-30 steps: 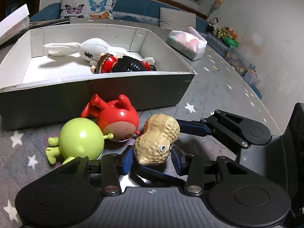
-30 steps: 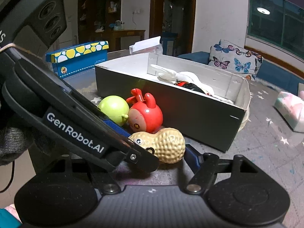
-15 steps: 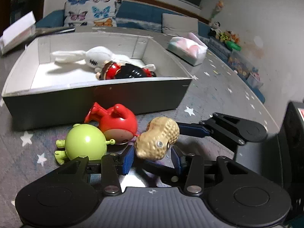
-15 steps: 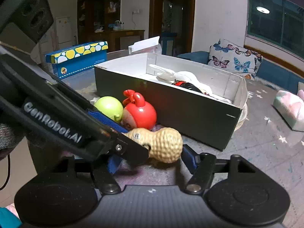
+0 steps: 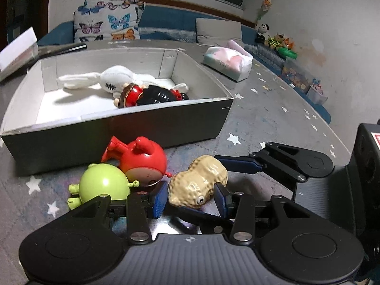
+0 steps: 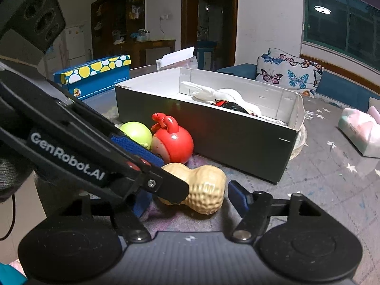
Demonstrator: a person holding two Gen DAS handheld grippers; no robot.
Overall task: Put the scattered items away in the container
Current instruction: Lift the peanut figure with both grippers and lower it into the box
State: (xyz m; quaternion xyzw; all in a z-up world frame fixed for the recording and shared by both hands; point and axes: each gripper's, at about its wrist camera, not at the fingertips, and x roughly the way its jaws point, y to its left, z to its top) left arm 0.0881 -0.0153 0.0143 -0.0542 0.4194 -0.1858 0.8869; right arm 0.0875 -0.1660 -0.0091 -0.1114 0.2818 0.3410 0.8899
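A tan peanut toy lies on the starry grey cloth, in front of the grey box. My left gripper is shut on it, a blue pad against each side. From the other side my right gripper straddles the same peanut. Its jaws are closing, and a small gap shows at the right pad. A red round toy and a green round toy lie just left of the peanut. Inside the box are a white plush rabbit and a red-and-black figure.
A tissue pack lies on the cloth right of the box. A blue-and-yellow carton stands beyond the box's far end. The left gripper's arm crosses the right wrist view. A sofa with a butterfly cushion stands behind.
The left gripper has tipped the peanut, whose eye now points down towards the camera. The right gripper's pads have drawn closer together around it. The red and green toys stayed put.
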